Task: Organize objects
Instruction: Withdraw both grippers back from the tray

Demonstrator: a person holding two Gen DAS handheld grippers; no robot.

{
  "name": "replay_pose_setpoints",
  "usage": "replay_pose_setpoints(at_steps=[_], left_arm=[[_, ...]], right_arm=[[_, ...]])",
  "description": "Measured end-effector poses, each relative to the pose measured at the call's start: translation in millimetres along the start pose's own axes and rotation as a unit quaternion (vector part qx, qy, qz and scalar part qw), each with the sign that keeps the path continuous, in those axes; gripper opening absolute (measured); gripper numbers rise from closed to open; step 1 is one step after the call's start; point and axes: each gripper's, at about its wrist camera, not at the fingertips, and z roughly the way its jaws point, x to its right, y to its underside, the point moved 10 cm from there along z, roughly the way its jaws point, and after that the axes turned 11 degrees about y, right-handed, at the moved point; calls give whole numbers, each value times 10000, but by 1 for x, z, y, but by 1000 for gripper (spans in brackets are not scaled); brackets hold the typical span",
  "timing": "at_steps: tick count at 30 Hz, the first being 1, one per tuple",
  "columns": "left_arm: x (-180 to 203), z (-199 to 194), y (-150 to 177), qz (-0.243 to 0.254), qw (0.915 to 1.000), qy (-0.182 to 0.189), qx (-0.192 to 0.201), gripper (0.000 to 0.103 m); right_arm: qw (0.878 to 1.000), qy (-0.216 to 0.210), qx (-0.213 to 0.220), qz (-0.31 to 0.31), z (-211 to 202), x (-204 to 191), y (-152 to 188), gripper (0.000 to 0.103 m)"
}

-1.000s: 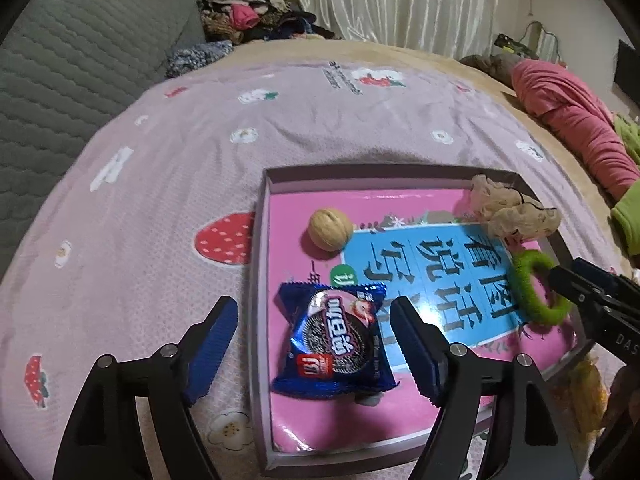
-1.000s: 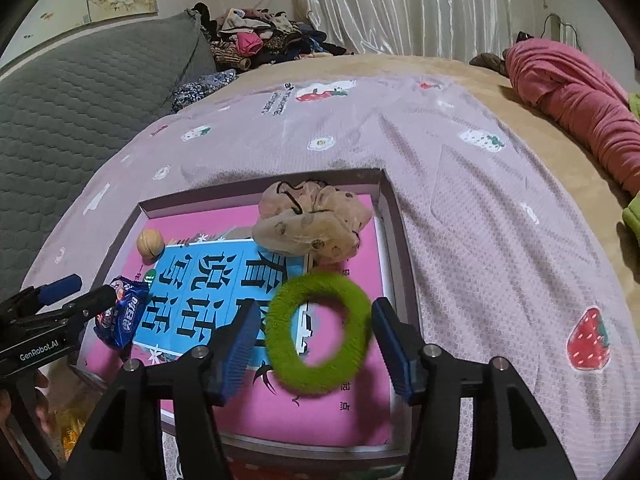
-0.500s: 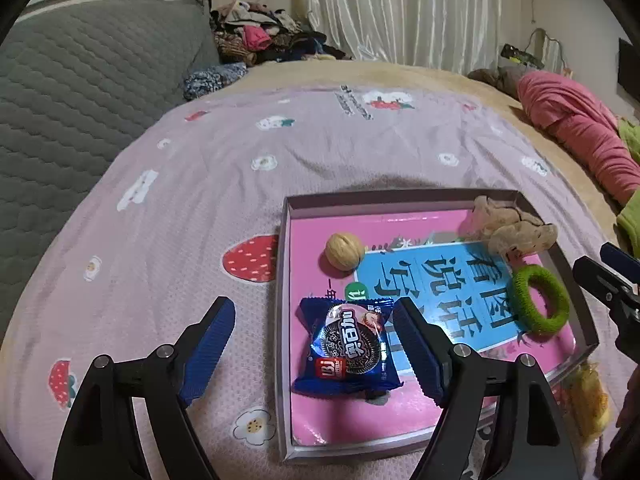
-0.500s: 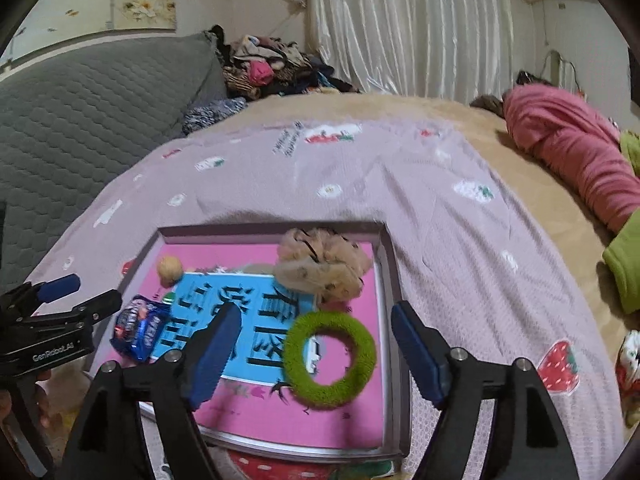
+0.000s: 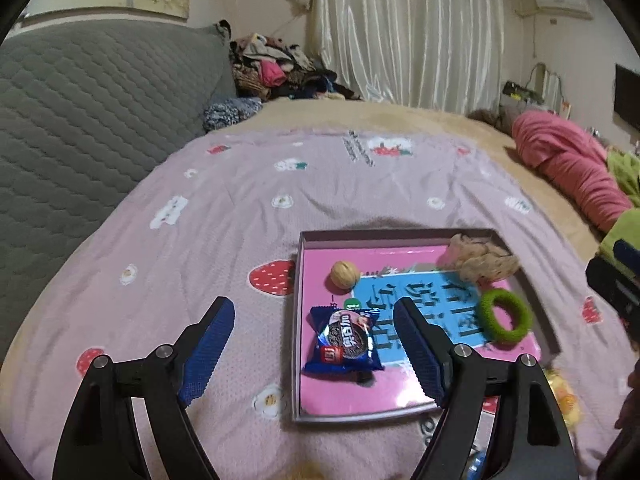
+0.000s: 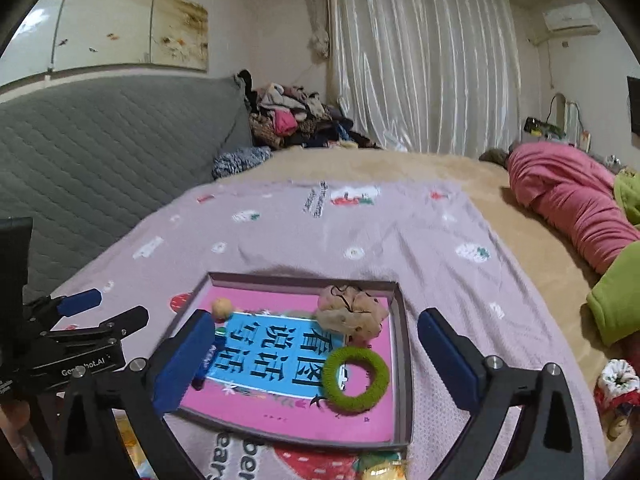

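A shallow grey-walled tray (image 5: 297, 312) with a pink floor and a blue panel of large Chinese characters lies on the bed, on a lilac blanket (image 5: 248, 208) printed with strawberries and daisies. Four things lie in it. A blue cookie packet (image 5: 345, 343) showing a dark sandwich biscuit sits at the near left, flat on the floor. A round tan walnut (image 5: 344, 275) rests beyond it, apart from the packet. A fuzzy green ring (image 6: 356, 378) lies flat toward the tray's right side, and a crumpled beige scrunchie (image 6: 352, 316) sits just behind it in the far right corner.

The left claw (image 5: 314, 350) hangs above the tray's near left edge, its blue pads spread wide with nothing gripped. The right claw (image 6: 316, 364) hovers over the near part of the tray; its jaws have just been opening and now stand very wide, empty, the green ring lying loose below them.

A grey quilted headboard (image 5: 92, 112), a heap of clothes (image 5: 276, 72), a white curtain (image 6: 424, 72) and a rolled pink cover (image 6: 572, 204) surround the bed.
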Motion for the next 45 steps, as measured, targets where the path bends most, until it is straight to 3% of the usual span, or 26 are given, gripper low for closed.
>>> replay_pose_setpoints(at_steps=[4, 10, 18, 25, 45], left_arm=[[4, -28, 5, 54, 10000, 5, 69, 83], [-3, -64, 26, -160, 9998, -17, -138, 83], [-7, -112, 50, -241, 9991, -131, -330, 83], [2, -161, 62, -151, 9994, -175, -249, 83], [21, -259, 91, 37, 9995, -328, -23, 83]], right_arm=[[9999, -13, -149, 70, -22, -3, 15, 102], [9987, -37, -493, -102, -54, -6, 36, 102], [9990, 13, -402, -191, -117, -8, 33, 102], [9996, 42, -214, -192, -171, -6, 24, 102], [9994, -37, -191, -276, -252, -12, 51, 102]])
